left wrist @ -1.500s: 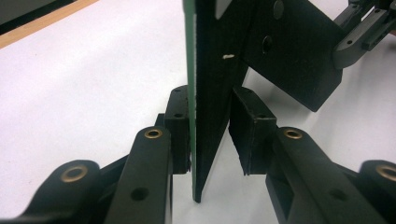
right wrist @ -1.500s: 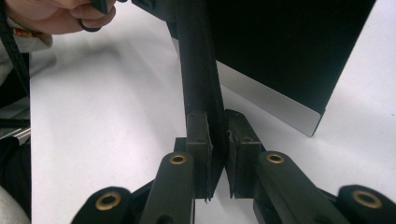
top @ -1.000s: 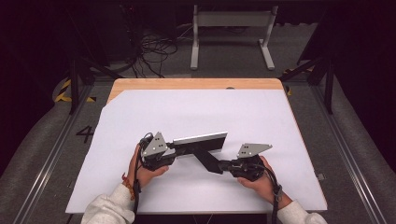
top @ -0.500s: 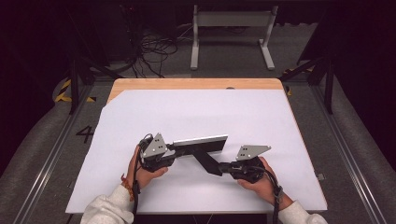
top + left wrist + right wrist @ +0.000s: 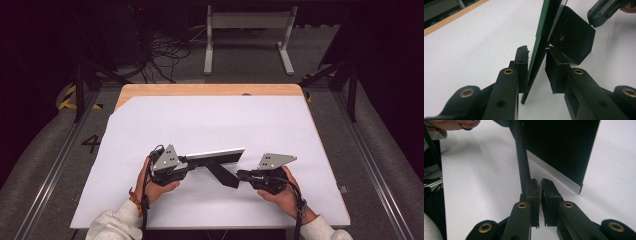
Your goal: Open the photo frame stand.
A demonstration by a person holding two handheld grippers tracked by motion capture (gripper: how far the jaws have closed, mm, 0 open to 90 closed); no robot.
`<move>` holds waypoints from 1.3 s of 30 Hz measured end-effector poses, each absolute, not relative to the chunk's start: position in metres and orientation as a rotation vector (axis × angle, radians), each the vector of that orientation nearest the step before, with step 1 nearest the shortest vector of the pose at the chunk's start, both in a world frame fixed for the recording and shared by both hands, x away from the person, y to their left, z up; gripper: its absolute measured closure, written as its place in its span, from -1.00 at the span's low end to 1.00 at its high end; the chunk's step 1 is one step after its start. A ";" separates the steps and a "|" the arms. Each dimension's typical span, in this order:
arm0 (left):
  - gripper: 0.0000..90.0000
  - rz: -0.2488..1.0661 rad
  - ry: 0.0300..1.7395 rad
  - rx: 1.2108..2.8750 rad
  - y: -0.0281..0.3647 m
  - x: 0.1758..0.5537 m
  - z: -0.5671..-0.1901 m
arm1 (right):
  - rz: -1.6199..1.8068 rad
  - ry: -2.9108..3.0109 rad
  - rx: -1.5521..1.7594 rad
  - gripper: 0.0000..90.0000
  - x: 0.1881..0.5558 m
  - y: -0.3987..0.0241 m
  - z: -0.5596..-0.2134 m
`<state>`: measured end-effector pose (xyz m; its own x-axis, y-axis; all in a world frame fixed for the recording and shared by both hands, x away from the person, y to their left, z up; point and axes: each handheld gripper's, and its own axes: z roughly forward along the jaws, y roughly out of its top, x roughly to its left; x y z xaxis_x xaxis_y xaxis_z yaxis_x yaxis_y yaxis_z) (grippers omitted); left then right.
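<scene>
High view showed the left gripper (image 5: pixel 189 163) holding one end of a thin flat panel (image 5: pixel 215 155), which stood on its edge above the white table cover (image 5: pixel 210 120), with a black stand piece (image 5: pixel 223 174) slanting down from it toward the right gripper (image 5: pixel 241 175). Left gripper view showed the jaws with the green-edged panel (image 5: pixel 541 47) between them, one pad against it and a small gap at the other. Right gripper view showed the jaws almost pressed together, with nothing between them, just beside the black stand piece (image 5: pixel 522 157).
</scene>
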<state>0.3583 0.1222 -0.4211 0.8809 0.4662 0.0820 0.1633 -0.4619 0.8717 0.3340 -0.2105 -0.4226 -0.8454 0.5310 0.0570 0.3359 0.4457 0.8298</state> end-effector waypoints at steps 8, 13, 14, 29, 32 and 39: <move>0.62 0.372 0.454 2.051 0.123 0.358 -0.421 | 1.350 2.326 0.716 0.89 0.329 -0.211 -0.410; 0.63 0.365 0.455 2.053 0.123 0.357 -0.421 | 1.343 2.270 0.696 0.94 0.329 -0.204 -0.405; 0.63 0.363 0.454 2.054 0.123 0.358 -0.421 | 1.331 2.261 0.698 0.96 0.329 -0.202 -0.405; 0.69 0.356 0.445 2.060 0.123 0.355 -0.421 | 1.301 2.205 0.745 1.00 0.344 -0.194 -0.408; 0.71 0.355 0.438 2.066 0.122 0.353 -0.421 | 1.297 2.203 0.750 1.00 0.346 -0.191 -0.408; 0.73 0.347 0.421 2.071 0.120 0.350 -0.421 | 1.286 2.199 0.760 1.00 0.351 -0.186 -0.409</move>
